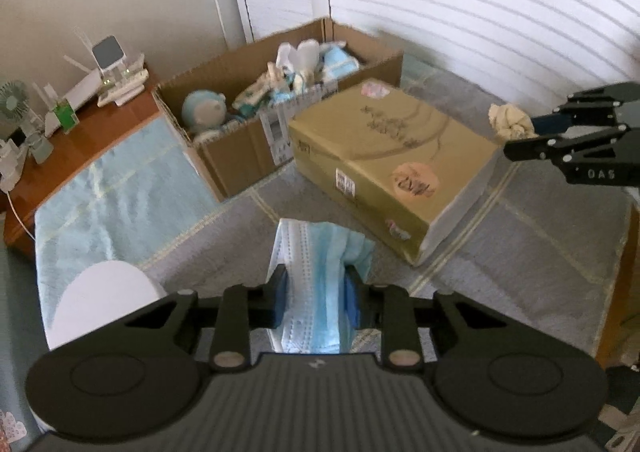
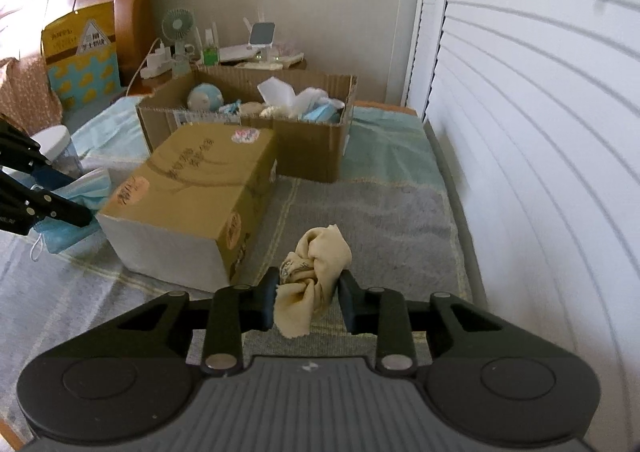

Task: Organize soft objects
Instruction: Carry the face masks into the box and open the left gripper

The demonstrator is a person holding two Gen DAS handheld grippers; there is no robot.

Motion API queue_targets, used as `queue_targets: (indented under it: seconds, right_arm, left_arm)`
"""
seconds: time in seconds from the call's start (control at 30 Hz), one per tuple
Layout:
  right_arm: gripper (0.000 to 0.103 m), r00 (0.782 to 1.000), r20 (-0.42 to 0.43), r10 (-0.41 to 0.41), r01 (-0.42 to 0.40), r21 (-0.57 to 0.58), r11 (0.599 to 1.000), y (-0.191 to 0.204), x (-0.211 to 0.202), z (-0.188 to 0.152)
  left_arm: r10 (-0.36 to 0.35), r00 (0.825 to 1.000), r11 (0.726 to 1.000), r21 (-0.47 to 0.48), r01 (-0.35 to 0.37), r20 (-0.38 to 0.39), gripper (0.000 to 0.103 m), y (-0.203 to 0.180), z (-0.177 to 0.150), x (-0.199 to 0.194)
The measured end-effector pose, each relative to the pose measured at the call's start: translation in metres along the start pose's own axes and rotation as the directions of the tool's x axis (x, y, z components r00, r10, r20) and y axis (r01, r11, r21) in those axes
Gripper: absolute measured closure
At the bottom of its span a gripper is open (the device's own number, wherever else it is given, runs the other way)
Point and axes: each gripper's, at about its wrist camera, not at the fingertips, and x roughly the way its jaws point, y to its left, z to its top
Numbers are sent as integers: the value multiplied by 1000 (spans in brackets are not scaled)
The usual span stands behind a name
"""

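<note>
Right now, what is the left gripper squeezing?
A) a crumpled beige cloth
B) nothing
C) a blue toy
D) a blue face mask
D: the left gripper is clamped on a blue face mask, while the crumpled beige cloth sits in the right gripper.

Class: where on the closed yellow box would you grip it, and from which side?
Grip the closed yellow box across its short white end, from the near side. That end faces the grippers, and the open box crowds the far end.

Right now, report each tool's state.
Left tool: closed on the blue pleated paper face mask.
Right tool: closed on the crumpled beige cloth.
</note>
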Motion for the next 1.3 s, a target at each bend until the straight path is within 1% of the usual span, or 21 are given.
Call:
queue_targets:
  seconds: [0.13, 0.3, 0.4, 0.47, 0.6, 0.73, 0.83, 0.93, 1.03, 1.1, 1.13, 1.17, 1.23, 1.3]
  right_arm:
    - [68, 1000, 23, -1, 1, -1, 1000, 1, -9, 2]
    - [68, 999, 47, 6, -6, -2, 1000, 2, -18, 5]
    - [68, 998, 56, 8, -8, -3, 1000, 2, -21, 5]
    - [68, 998, 63, 11, -11, -2, 1000, 1, -22, 5]
    - [68, 998, 67, 13, -13, 2, 1000, 0, -22, 7]
    - [68, 998, 69, 12, -12, 4, 1000, -2, -25, 5]
    - [68, 997, 70, 16, -17, 6, 1000, -3, -26, 6]
    - [68, 998, 68, 16, -17, 11, 1000, -5, -26, 6]
    - [68, 998, 65, 12, -13, 14, 1000, -6, -24, 6]
    - [68, 998, 63, 10, -12, 18, 1000, -7, -24, 6]
    - [68, 998, 62, 9, -10, 20, 1000, -7, -23, 7]
    - [68, 998, 61, 11, -12, 21, 1000, -8, -23, 7]
    - [68, 998, 62, 9, -10, 25, 1000, -9, -23, 7]
    - [68, 998, 61, 10, -12, 24, 1000, -8, -22, 7]
  left_arm:
    - [-10, 999, 1000, -16, 11, 31, 76, 2, 8, -15]
    - [-15, 997, 999, -32, 17, 81, 76, 7, 28, -26]
    - [-15, 993, 999, -40, 20, 118, 76, 15, 47, -30]
    - [-4, 989, 999, -42, 10, 150, 76, 20, 62, -31]
    - [5, 982, 999, -54, 5, 191, 76, 34, 94, -24]
    - [13, 981, 998, -64, 0, 193, 76, 47, 118, -5]
    - [36, 982, 998, -64, -24, 185, 76, 52, 131, 12]
    - [46, 986, 997, -75, -35, 161, 76, 58, 140, 32]
    - [38, 989, 995, -94, -25, 145, 75, 61, 143, 46]
    - [43, 989, 995, -100, -29, 142, 68, 62, 143, 52]
    - [53, 990, 994, -97, -40, 134, 54, 61, 142, 55]
    - [68, 991, 994, -90, -58, 117, 36, 60, 141, 59]
    - [96, 988, 993, -82, -87, 119, 26, 60, 139, 60]
    - [110, 987, 991, -91, -99, 121, 22, 60, 136, 58]
